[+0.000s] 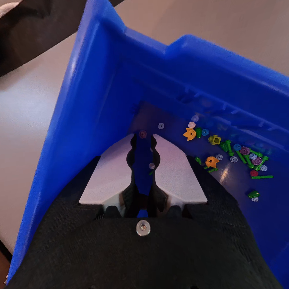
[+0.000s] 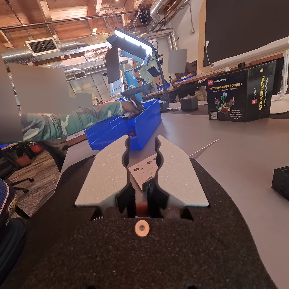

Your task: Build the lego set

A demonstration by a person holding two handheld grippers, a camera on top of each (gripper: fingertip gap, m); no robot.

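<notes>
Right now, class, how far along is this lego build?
Barely started. Done: nothing assembled shows. In hand: the left gripper, open, reaches into the blue bin toward a dark red round piece; the right gripper waits open and empty. Left: the loose pieces, so nearly everything.

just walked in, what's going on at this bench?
A person is building a lego set with two handheld grippers. The left gripper is down inside the blue bin, open, its tips either side of a small dark red round piece near the corner. More loose pieces lie along the far wall. The right gripper is open and empty above the instruction sheet on the grey table. The set's box stands behind.
</notes>
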